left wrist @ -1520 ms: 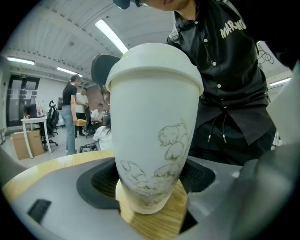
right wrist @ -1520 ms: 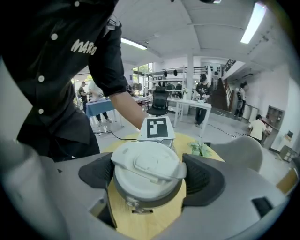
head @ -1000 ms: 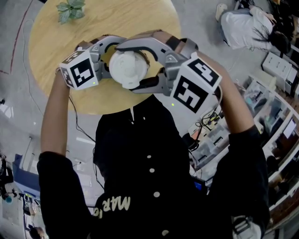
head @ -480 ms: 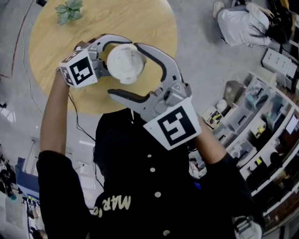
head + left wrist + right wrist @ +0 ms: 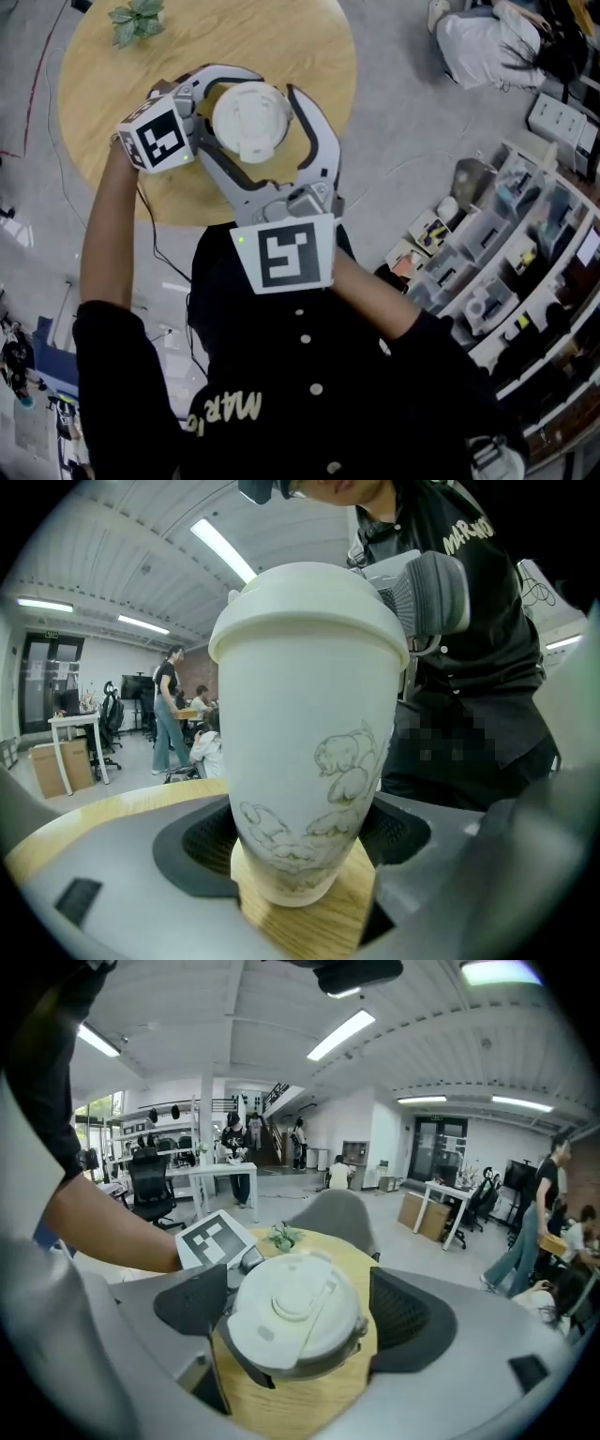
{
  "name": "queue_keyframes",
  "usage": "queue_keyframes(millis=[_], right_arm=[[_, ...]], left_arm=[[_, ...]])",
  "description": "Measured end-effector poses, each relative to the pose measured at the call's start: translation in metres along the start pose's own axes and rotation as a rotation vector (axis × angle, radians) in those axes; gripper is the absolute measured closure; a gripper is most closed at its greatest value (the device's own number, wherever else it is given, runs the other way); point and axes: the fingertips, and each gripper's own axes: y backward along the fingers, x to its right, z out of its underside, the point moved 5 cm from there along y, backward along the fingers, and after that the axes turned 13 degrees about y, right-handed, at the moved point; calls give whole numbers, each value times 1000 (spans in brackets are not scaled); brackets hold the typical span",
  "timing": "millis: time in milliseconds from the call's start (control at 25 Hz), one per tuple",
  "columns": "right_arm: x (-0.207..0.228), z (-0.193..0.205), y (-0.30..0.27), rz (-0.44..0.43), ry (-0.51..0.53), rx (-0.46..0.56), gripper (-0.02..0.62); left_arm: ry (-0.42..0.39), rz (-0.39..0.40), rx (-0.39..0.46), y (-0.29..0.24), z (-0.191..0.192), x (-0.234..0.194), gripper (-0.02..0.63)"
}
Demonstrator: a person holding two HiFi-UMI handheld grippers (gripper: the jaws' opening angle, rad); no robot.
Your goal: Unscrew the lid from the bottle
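Note:
A white bottle [image 5: 309, 733] with a faint drawing is upright over the round wooden table [image 5: 291, 37]. My left gripper [image 5: 300, 855] is shut on its body, a dark pad pressed to each side. The white lid [image 5: 251, 120] is on the bottle. From the near side my right gripper [image 5: 255, 127] reaches over it, its marker cube [image 5: 286, 253] close to my chest. In the right gripper view the lid [image 5: 295, 1321] lies between that gripper's two dark pads [image 5: 412, 1321] with small gaps, so the right gripper [image 5: 300, 1316] is open around it.
A small green plant [image 5: 139, 21] stands at the table's far edge. Beyond the table a person [image 5: 487, 47] sits low on the grey floor. Shelves with bins [image 5: 487, 272] line the right side. Desks, chairs and standing people [image 5: 171, 714] fill the room behind.
My right gripper let go of the lid and swung from its right side round to the near side, jaws spread. The left gripper and the bottle barely moved.

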Motion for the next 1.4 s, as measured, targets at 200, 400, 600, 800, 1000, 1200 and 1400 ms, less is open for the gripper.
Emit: queue_keyframes(millis=[200, 400, 600, 800, 1000, 1200, 1400], right_arm=[[-2, 5, -8, 9, 61, -76, 123], [-2, 4, -8, -25, 109, -55, 137], [1, 2, -9, -160, 225, 10, 137], [2, 6, -12, -368, 369, 76, 137], [5, 6, -9, -590, 527, 163, 137], [6, 6, -11, -843, 726, 253, 137], [6, 5, -15, -980, 834, 292, 135]], left_arm=[[2, -4, 3, -1, -3, 2, 228], [2, -2, 1, -1, -4, 2, 228], [0, 2, 17, -1, -5, 1, 228], [8, -1, 6, 0, 2, -1, 228], [10, -8, 7, 0, -1, 0, 229], [8, -11, 8, 0, -1, 0, 229], [12, -19, 13, 1, 1, -2, 229]])
